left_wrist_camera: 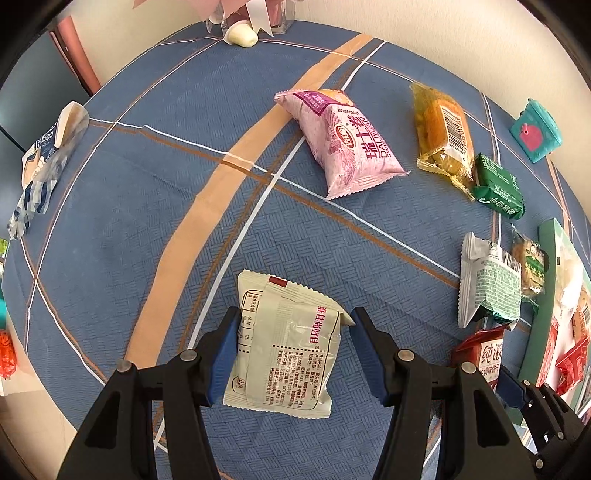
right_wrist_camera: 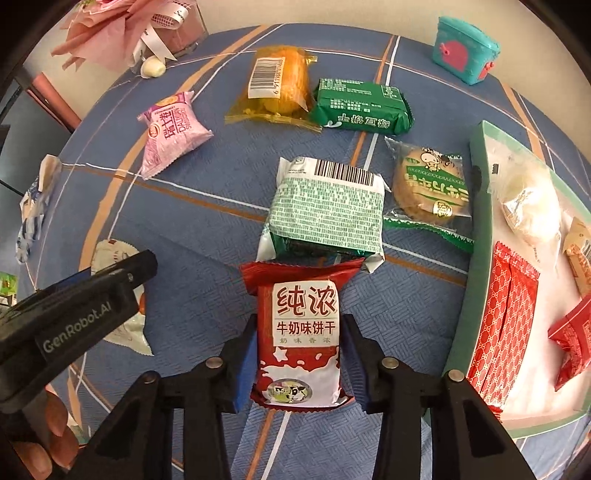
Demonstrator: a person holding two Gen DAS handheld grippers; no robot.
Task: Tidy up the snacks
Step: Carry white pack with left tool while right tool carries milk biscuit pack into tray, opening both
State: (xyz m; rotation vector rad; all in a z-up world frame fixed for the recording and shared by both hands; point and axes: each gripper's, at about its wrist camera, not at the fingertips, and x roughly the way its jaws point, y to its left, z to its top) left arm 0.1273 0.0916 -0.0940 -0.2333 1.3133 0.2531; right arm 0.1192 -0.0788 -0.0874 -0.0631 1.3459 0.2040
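Note:
My left gripper (left_wrist_camera: 293, 325) has its blue pads on both sides of a cream snack packet (left_wrist_camera: 284, 347) lying on the blue tablecloth; the pads touch its edges. My right gripper (right_wrist_camera: 299, 332) likewise brackets a red milk-biscuit packet (right_wrist_camera: 301, 332), pads against its sides. The cream packet (right_wrist_camera: 118, 295) and the left gripper's body also show at the left of the right wrist view. A green-rimmed tray (right_wrist_camera: 476, 229) at the right holds several packets.
Loose on the cloth are a pink packet (left_wrist_camera: 343, 144), a yellow cake packet (left_wrist_camera: 443, 136), a dark green packet (left_wrist_camera: 498, 184), a white-green packet (right_wrist_camera: 328, 210) and a round biscuit packet (right_wrist_camera: 428, 184). A teal box (right_wrist_camera: 463, 50) and a pink bouquet (right_wrist_camera: 122, 29) stand at the back. A blue-white packet (left_wrist_camera: 44, 162) lies left.

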